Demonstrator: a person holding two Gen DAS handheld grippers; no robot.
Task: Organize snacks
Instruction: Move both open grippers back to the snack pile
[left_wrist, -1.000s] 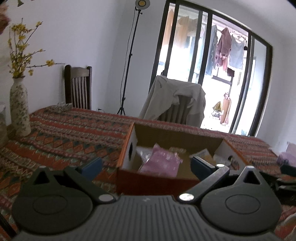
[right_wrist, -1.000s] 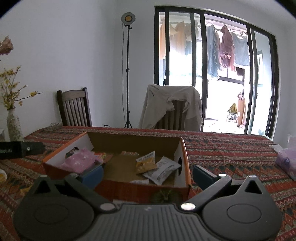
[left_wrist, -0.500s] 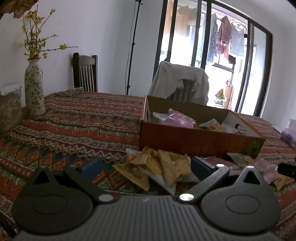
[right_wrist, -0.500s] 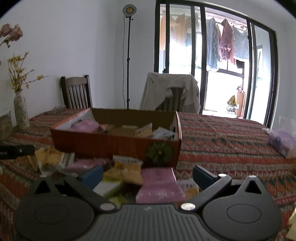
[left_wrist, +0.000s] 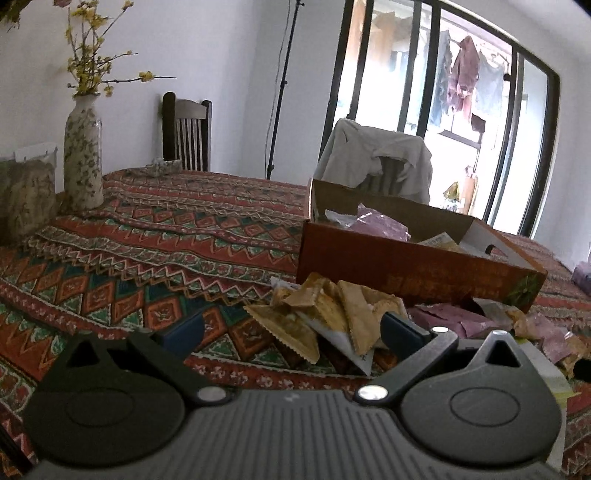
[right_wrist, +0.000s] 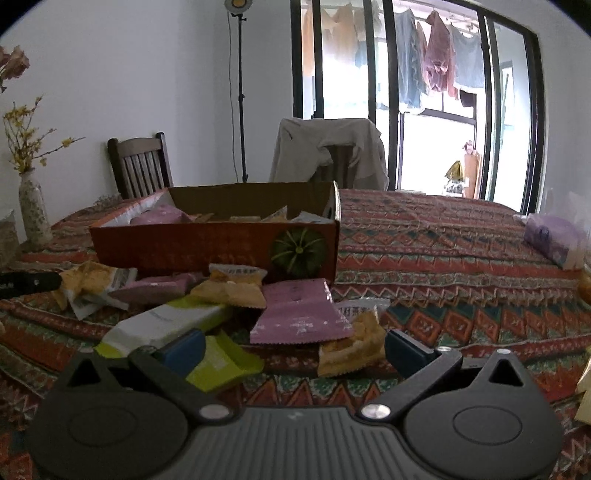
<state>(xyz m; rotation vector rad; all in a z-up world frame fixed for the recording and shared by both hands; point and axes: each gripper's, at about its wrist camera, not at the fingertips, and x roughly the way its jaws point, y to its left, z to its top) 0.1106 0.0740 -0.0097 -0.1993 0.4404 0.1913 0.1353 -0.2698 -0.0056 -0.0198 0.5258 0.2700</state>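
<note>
An orange cardboard box (left_wrist: 406, 266) (right_wrist: 207, 247) stands on the patterned tablecloth with several snack packets inside. In front of it lie loose packets. My left gripper (left_wrist: 291, 330) is open, low over the cloth, with tan snack packets (left_wrist: 332, 314) between and just beyond its blue fingertips. My right gripper (right_wrist: 293, 347) is open too, hovering just short of a pink packet (right_wrist: 299, 312), a yellow-green packet (right_wrist: 218, 363), a white and green packet (right_wrist: 166, 325) and an orange-yellow packet (right_wrist: 351, 349). Neither gripper holds anything.
A flowered vase (left_wrist: 83, 155) with yellow twigs and a jar (left_wrist: 26, 199) stand at the table's left. Two chairs (right_wrist: 140, 166), one draped with a jacket (right_wrist: 328, 151), stand behind the table. A purple bag (right_wrist: 554, 240) lies at the right. The left gripper's tip (right_wrist: 29, 284) shows at the right view's left edge.
Both grippers have dropped from above the box to low in front of it, so the loose packets on the cloth have come into view. Both have stayed open.
</note>
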